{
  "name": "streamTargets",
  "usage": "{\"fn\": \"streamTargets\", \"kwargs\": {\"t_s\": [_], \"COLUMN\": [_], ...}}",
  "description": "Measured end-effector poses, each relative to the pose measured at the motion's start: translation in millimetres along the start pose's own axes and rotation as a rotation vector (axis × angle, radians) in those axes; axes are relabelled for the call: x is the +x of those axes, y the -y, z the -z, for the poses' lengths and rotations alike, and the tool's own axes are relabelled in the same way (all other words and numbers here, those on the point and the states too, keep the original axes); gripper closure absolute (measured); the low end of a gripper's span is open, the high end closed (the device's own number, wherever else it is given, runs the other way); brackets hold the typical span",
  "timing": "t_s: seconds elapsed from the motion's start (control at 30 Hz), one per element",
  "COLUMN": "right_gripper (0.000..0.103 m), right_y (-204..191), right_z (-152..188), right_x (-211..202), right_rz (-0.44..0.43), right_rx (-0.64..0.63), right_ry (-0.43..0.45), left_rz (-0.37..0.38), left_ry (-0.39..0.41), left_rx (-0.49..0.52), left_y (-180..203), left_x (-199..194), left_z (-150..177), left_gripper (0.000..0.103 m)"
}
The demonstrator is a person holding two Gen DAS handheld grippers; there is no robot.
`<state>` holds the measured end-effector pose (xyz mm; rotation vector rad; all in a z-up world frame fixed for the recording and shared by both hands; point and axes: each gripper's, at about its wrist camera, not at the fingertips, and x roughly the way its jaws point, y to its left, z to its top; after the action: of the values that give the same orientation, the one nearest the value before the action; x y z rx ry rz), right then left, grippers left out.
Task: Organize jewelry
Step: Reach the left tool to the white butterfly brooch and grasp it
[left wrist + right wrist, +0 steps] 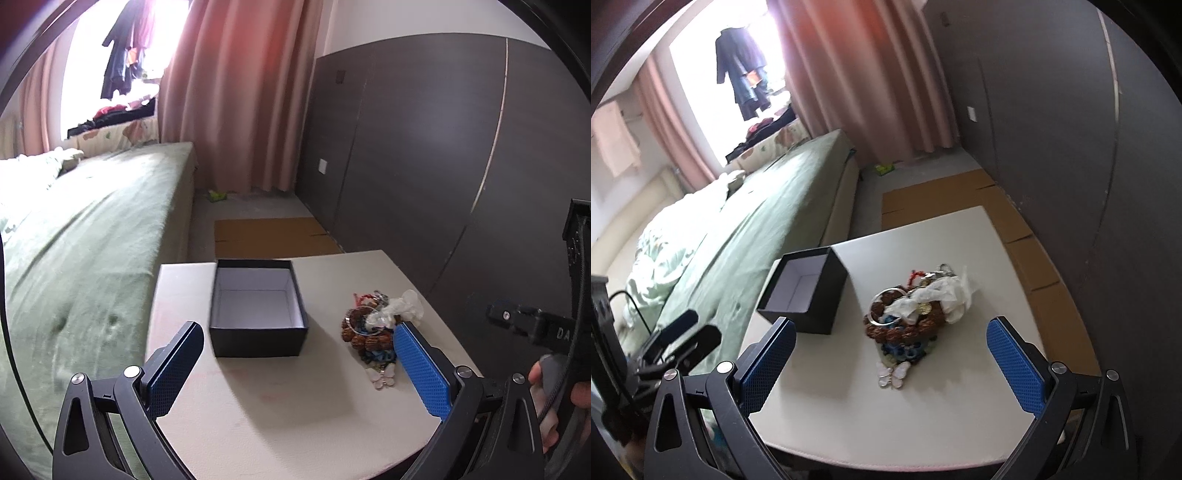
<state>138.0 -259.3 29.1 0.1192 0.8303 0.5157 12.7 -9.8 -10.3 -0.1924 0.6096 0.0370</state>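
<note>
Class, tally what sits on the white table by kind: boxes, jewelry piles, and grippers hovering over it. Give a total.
Black open box: 1
Tangled jewelry pile: 1
Grippers, left gripper and right gripper, both open: 2
Total: 4

The pale bench point(280, 406) carries an open black box point(258, 341) with a white lining towards its left side and, apart from it to the right, a tangled heap of jewelry point(905, 325) with a white butterfly pendant point(893, 373) at its near edge.
</note>
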Motion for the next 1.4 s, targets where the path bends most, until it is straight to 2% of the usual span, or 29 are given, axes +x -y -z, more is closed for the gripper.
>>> {"fn": "streamTargets", "kwargs": {"t_s": [0.2, 0.5, 0.8, 1.23, 1.4], "right_gripper": [0.0, 0.0, 0.0, 0.0, 0.0], "right_y": [19, 56, 93, 117, 121], "right_z": [-3, -2, 0, 2, 3], "right_x": [0, 1, -2, -6, -4], "right_rz": [0.042, 0.085, 0.148, 0.164, 0.164], "right_rx": [0.06, 0.151, 0.219, 0.256, 0.266], "right_ry": [-0.014, -0.066, -0.1, -0.117, -0.125], "left_rz": [0.045, 0.09, 0.087, 0.024, 0.03], "left_ry": [-0.038, -0.145, -0.235, -0.335, -0.356], "left_rx": [0.0, 0.064, 0.078, 0.148, 0.149], "left_y": [16, 51, 75, 99, 103], "left_x": [15, 52, 88, 135, 144], "left_z": [5, 20, 36, 58, 60], "left_gripper": [0.001, 0.013, 0.025, 0.043, 0.051]}}
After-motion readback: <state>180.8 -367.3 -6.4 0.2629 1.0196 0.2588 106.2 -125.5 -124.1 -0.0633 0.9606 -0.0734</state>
